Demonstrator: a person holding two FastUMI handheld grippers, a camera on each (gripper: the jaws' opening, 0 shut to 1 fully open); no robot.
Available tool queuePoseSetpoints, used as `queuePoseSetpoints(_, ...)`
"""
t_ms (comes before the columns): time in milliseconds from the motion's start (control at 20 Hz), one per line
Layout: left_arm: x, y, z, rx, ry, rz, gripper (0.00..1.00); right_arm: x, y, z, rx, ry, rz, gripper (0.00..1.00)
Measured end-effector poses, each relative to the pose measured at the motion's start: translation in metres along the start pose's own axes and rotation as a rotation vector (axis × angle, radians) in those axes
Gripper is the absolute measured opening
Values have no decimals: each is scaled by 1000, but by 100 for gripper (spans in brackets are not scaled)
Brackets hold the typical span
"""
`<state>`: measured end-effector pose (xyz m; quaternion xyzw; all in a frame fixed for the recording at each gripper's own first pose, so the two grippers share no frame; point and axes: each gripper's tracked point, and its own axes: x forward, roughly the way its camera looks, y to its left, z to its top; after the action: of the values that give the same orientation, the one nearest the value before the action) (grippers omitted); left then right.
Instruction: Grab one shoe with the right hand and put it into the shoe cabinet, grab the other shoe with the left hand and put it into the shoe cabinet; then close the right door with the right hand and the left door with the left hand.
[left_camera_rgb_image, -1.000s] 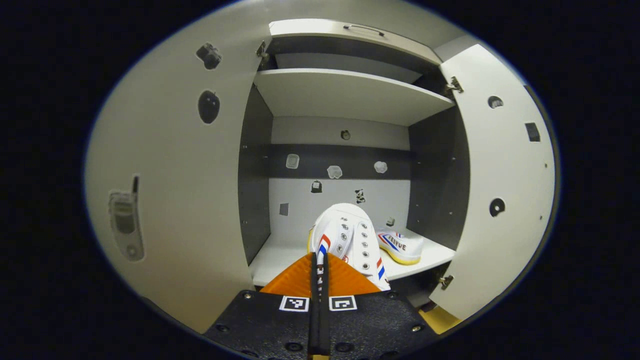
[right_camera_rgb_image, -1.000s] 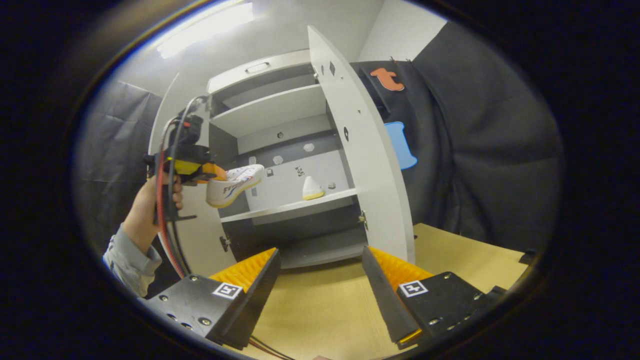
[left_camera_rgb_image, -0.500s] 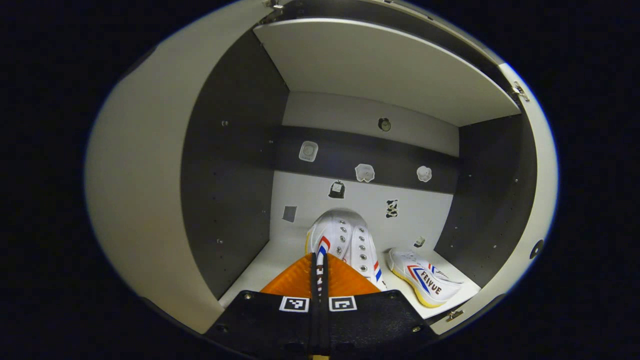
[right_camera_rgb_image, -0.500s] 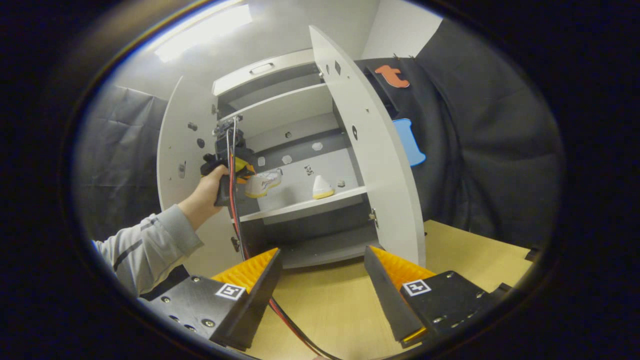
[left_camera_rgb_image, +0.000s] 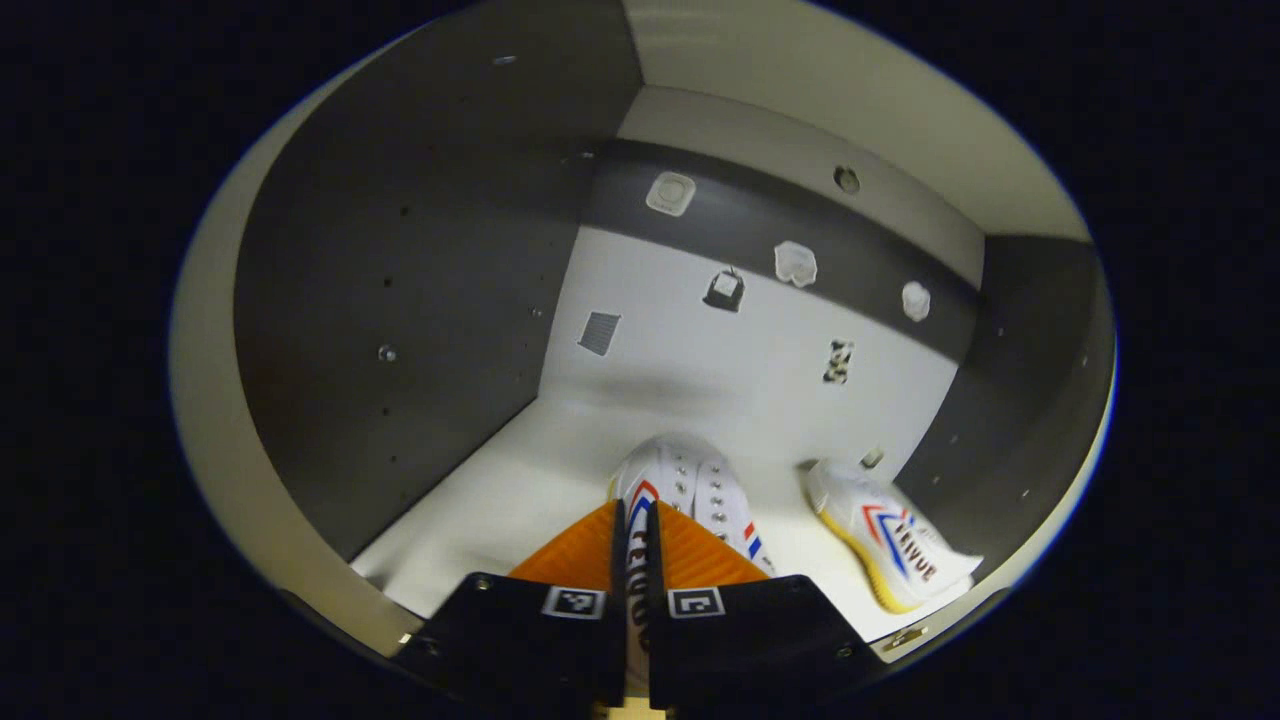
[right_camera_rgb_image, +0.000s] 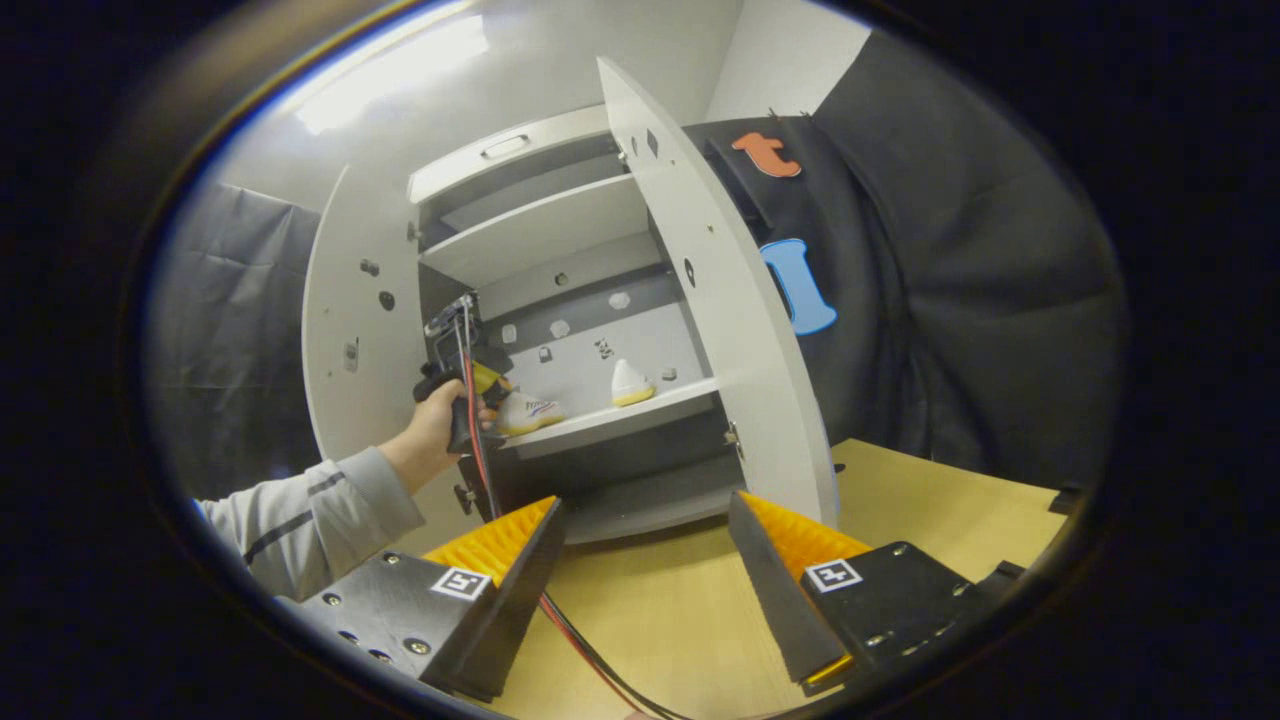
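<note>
**Q:** Two shoes, you said. Where is each one?

**A:** Both sit inside the shoe cabinet (right_camera_rgb_image: 560, 225), on its white lower shelf (left_camera_rgb_image: 500, 500). Your left gripper (left_camera_rgb_image: 634, 520) is clamped on the heel end of the left shoe (left_camera_rgb_image: 690, 485), both fingers pressing a thin strip of it between them. In the left gripper view that shoe points toward the back panel, its sole at or very near the shelf; I cannot tell whether it is fully resting there. The right shoe (left_camera_rgb_image: 895, 540) lies just beside it, nearer the dark right wall, apart from your gripper.

**Q:** And my other hand?

**A:** Your right gripper (right_camera_rgb_image: 645, 560) hangs outside the cabinet, over the wooden table (right_camera_rgb_image: 680, 620), with its fingers spread wide apart and nothing between them. In the right gripper view you can make out your left hand (right_camera_rgb_image: 435, 425) and grey sleeve (right_camera_rgb_image: 310, 505) reaching into the cabinet, a red and black cable (right_camera_rgb_image: 570, 625) trailing down from that tool across the table.

**Q:** What about the doors?

**A:** Each stands open. The right door (right_camera_rgb_image: 730, 340) swings out toward your right gripper, and the left door (right_camera_rgb_image: 355, 340) is folded back behind your left hand.

**Q:** Anything on the back panel?

**A:** Several small stickers (left_camera_rgb_image: 725, 288), too small to identify.
</note>
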<state>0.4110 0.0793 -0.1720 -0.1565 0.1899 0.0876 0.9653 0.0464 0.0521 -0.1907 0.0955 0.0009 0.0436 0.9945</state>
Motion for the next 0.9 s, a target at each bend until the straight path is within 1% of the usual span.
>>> queuePoseSetpoints(50,1,9,-2,15,-6,16,36,-1,1,2,0,-6,2,98)
queuePoseSetpoints(100,3,10,0,33,-3,24,37,-1,3,2,1,-10,6,98)
queuePoseSetpoints(150,2,15,1,63,-4,41,50,-1,5,3,1,-11,10,98)
queuePoseSetpoints(200,0,18,2,84,-1,40,66,-2,5,1,-3,-7,10,98)
queuePoseSetpoints(300,-7,16,6,65,1,39,99,-2,4,2,-20,-6,1,98)
queuePoseSetpoints(350,-10,15,3,70,-7,31,94,-3,4,4,-28,-13,-1,98)
queuePoseSetpoints(400,-19,13,9,83,-34,25,94,-5,5,6,-33,-18,-3,98)
queuePoseSetpoints(450,-27,9,14,120,-44,16,94,-5,5,8,-37,-23,-5,98)
queuePoseSetpoints(550,-45,5,8,216,-27,24,96,-7,2,10,-60,-27,-9,98)
queuePoseSetpoints(600,-58,4,8,266,-33,40,96,-7,-3,10,-73,-30,-24,98)
queuePoseSetpoints(650,-69,7,15,314,-67,62,98,-7,-9,12,-81,-33,-42,98)
queuePoseSetpoints(700,-84,3,18,334,-87,54,98,-8,-13,13,-82,-38,-58,98)
queuePoseSetpoints(750,-101,-6,18,347,-95,20,97,-8,-17,14,-79,-38,-70,98)
queuePoseSetpoints(800,-118,-9,19,333,-114,3,97,-9,-19,15,-74,-38,-77,98)
queuePoseSetpoints(900,-159,-21,15,335,-127,-68,97,-11,-26,18,-73,-42,-94,98)
